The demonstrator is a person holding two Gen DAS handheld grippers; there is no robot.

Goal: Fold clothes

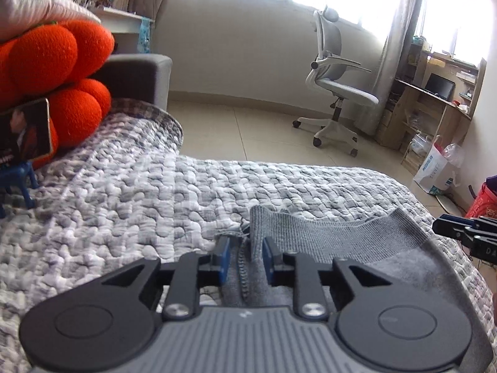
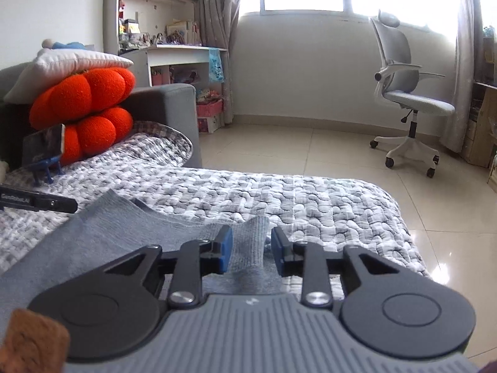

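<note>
On the quilted bedspread (image 1: 124, 186), toward its near edge and well apart from the orange cushion (image 1: 59, 62), lies a grey knitted garment (image 1: 326, 236) with its ribbed hem raised. The left gripper (image 1: 245, 256) straddles one hem corner, pads apart with no visible pinch; the right gripper (image 2: 251, 250) likewise brackets the other corner with its jaws parted. I judge the folding barely begun: no crisp fold shows, and both corners lie loose between the fingers.

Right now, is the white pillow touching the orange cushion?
Touching. The right wrist view shows the white pillow resting directly on the orange cushion.
</note>
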